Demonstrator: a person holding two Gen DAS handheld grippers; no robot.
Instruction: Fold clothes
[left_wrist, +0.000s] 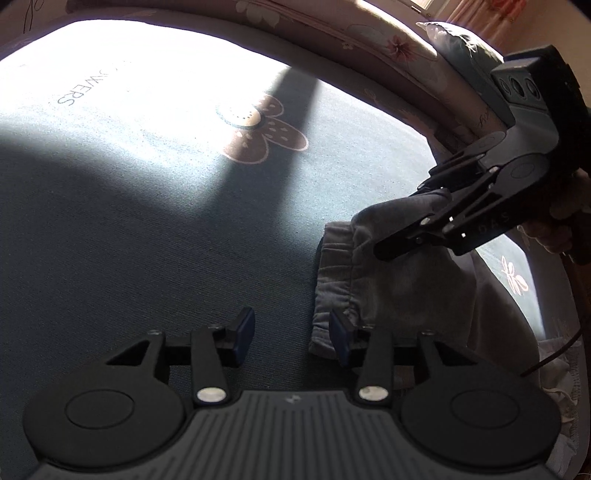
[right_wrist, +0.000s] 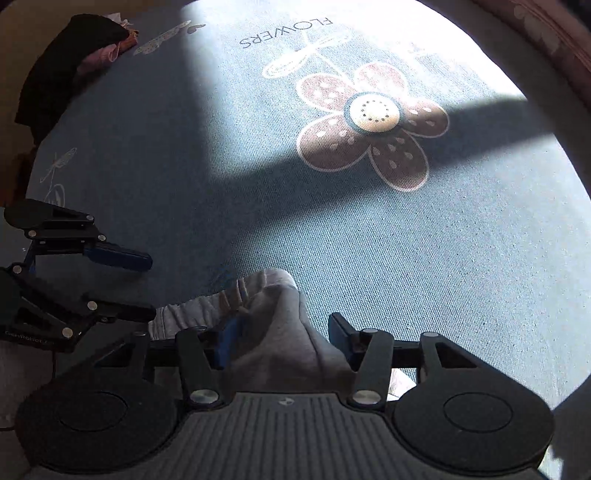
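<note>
A grey garment with an elastic waistband (left_wrist: 369, 280) lies bunched on the blue-grey bed sheet (left_wrist: 166, 221). My left gripper (left_wrist: 291, 339) is open just above the sheet, its right pad against the waistband edge and nothing between its fingers. In the right wrist view the left gripper (right_wrist: 142, 286) comes in from the left, beside the waistband. My right gripper (right_wrist: 284, 339) is open, and a raised hump of the grey garment (right_wrist: 277, 325) sits between its fingers. From the left wrist view, the right gripper (left_wrist: 400, 221) straddles the garment's top fold, held by a hand (left_wrist: 554, 229).
The sheet carries a brown flower print (right_wrist: 373, 125) and the word FLOWERS, half in bright sunlight. A floral quilt roll (left_wrist: 332, 33) borders the far edge. Dark and pink clothes (right_wrist: 70, 48) are piled at the far left corner. A cable (left_wrist: 554, 354) trails on the right.
</note>
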